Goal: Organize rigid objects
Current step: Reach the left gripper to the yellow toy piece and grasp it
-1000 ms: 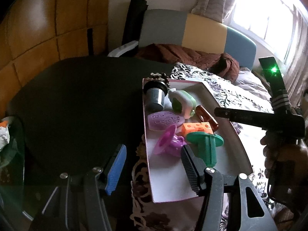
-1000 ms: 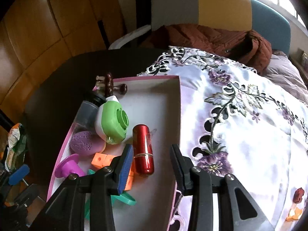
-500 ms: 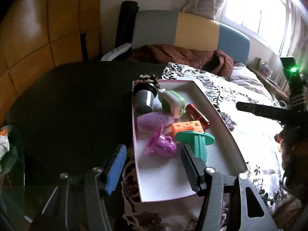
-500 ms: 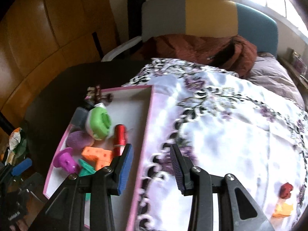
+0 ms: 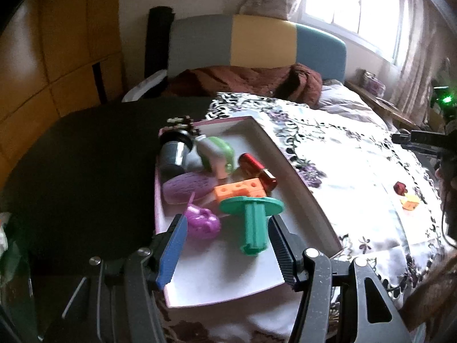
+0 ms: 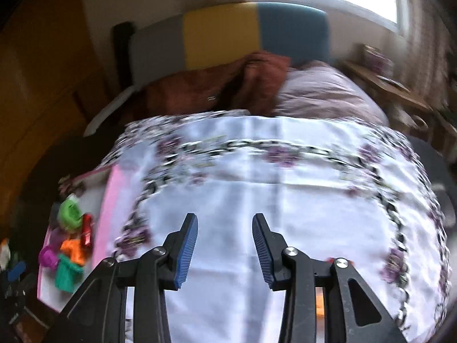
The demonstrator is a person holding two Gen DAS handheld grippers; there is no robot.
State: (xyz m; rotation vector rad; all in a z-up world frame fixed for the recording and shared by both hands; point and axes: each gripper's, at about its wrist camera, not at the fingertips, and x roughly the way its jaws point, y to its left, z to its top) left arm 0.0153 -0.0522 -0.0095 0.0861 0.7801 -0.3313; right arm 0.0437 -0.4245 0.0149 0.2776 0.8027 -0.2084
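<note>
A pink-rimmed white tray (image 5: 302, 183) holds several toys: a teal spool (image 5: 252, 220), a purple piece (image 5: 201, 223), an orange block (image 5: 240, 190), a red cylinder (image 5: 258, 170), a green-and-white round toy (image 5: 218, 154) and a grey cup (image 5: 174, 154). My left gripper (image 5: 227, 245) is open over the tray's near end, its fingers either side of the teal spool. A small red piece (image 5: 400, 187) and an orange piece (image 5: 410, 202) lie on the cloth at right. My right gripper (image 6: 224, 245) is open and empty above the white cloth (image 6: 285, 200). The tray (image 6: 107, 214) sits far left there.
The floral tablecloth (image 5: 357, 177) covers the right half of a dark round table (image 5: 85, 154). A chair with a brown garment (image 5: 251, 80) stands behind. The right hand-held gripper body (image 5: 428, 140) shows at the right edge.
My left gripper has moved right over the tray, around the teal spool. My right gripper has swung right, away from the tray, over the open cloth.
</note>
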